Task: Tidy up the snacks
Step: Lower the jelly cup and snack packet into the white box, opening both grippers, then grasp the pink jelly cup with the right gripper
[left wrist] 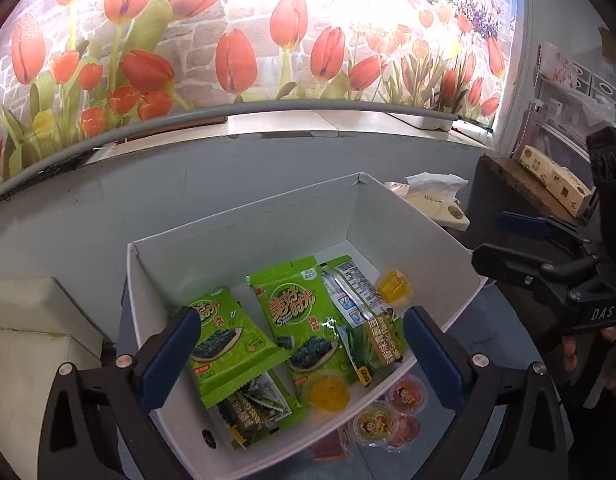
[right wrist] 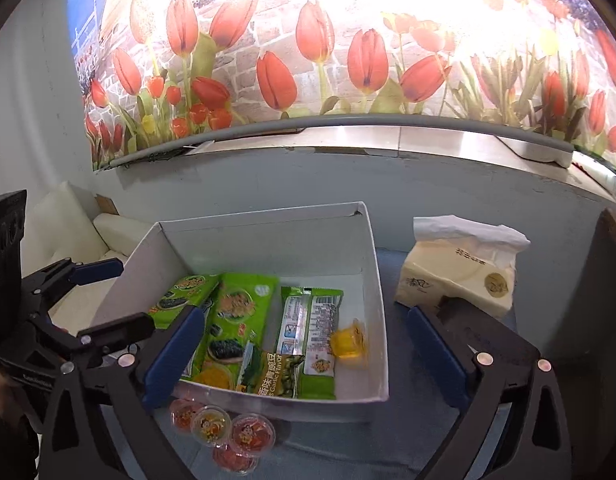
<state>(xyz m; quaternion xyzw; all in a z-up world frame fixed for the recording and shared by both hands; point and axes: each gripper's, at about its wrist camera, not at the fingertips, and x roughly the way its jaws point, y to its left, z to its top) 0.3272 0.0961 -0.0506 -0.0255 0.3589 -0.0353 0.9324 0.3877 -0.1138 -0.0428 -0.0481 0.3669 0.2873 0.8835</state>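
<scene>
A white box (right wrist: 372,264) of snack packets (left wrist: 296,312) sits on a blue-grey desk (right wrist: 404,432) below a tulip mural (right wrist: 308,48). Jelly cups (right wrist: 228,432) beside it are partly hidden. Both the left hand-held gripper (left wrist: 302,352) and right hand-held gripper (right wrist: 304,356) gape empty.

A blue-grey tabletop (right wrist: 392,440) carries a white box (right wrist: 264,240), jelly cups (right wrist: 228,432) beside it, and a tissue pack (right wrist: 460,272).

Across the top of both views, a backlit mural of red tulips (right wrist: 276,80) against pale stonework, bordered below by a curved grey pipe (left wrist: 108,128) and a pale ledge. Right of centre in the right wrist view, a cream soft pack of tissues (right wrist: 456,276), one white sheet pulled up. Lower left in the left wrist view, cream cushions (left wrist: 32,312). Far right there, a printed carton (left wrist: 556,178) on a dark wooden shelf.
</scene>
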